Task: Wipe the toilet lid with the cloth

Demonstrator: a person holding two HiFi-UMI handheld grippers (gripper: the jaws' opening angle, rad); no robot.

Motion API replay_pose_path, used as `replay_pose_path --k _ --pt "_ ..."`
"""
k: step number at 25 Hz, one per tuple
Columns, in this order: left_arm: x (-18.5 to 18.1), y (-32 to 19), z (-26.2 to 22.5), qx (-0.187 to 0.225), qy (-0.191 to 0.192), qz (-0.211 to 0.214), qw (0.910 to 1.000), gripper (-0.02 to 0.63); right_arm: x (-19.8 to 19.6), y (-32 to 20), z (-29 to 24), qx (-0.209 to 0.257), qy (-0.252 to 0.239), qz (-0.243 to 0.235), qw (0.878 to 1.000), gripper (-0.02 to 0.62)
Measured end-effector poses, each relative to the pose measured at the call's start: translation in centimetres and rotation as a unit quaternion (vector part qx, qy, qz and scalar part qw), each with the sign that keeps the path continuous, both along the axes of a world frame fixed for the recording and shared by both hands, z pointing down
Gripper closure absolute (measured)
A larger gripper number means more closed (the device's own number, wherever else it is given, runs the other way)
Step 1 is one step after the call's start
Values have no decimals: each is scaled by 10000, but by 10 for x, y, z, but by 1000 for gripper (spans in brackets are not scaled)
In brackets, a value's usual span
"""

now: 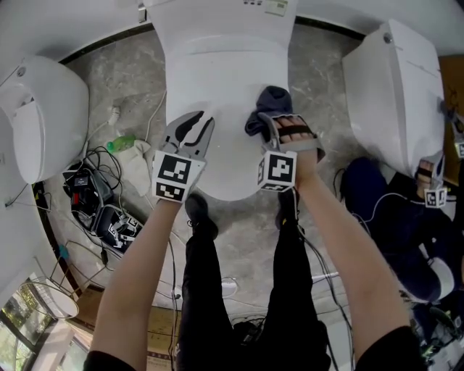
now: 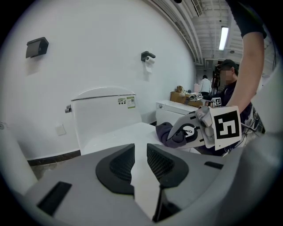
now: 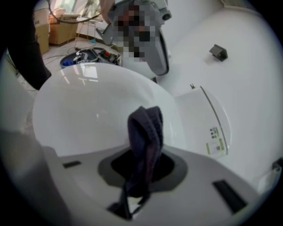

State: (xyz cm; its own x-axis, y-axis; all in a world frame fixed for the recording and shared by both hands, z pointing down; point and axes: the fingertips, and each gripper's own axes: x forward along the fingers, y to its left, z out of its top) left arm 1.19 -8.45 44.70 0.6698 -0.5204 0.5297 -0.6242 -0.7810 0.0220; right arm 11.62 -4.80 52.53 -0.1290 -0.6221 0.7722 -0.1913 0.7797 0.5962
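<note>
Forearms come up from the bottom of the head view, one gripper in each hand, both over the closed toilet lid [image 1: 225, 65].

Right gripper [image 1: 275, 122] is clamped on the cloth [image 1: 268, 101]. In its own view the jaws pinch a fold low down and the rest of the cloth [image 3: 146, 132] sticks out past the tips. The bunch sits over the right-middle part of the lid [image 3: 79, 110], looks to be touching it, contact not certain.

Left gripper [image 1: 194, 124] hovers over the left-front of the lid. Jaws are a narrow gap apart with nothing between them, only white lid [image 2: 119, 134] showing through. From here the right gripper [image 2: 194, 132] and cloth [image 2: 170, 132] show to the side.

Cloth look: dark blue-grey, ribbed or knit weave, crumpled into a lump, no print seen.

Handling, my read: light, soft, limp, folds wherever it is not held. A pinch on a thick fold near the middle, as now, suits it; an edge grip would likely let it trail and slip out. The lump needs pressing flat for any real wiping area.

Lid is glossy white, hard and gently domed, so the cloth should slide easily.

Tank [image 1: 217, 14] stands behind, cables [image 1: 101, 196] lie on the floor at left, other toilets on both sides.
</note>
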Motion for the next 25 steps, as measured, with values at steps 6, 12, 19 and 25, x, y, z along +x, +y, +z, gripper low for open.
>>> replay_pose_path --k 6,12,19,25 --pt "0 9 -5 30 58 123 9999 515 -6 23 0 -32 27 77 10000 505" --pt "1 22 -2 7 -40 365 9993 515 -6 51 5 -113 101 91 9998 505" --pt "-17 48 2 -54 47 -100 9999 515 -18 80 7 -60 -72 -24 10000 505" --pt "-4 54 19 7 90 186 9998 515 -17 105 9 -222 -129 98 9996 505"
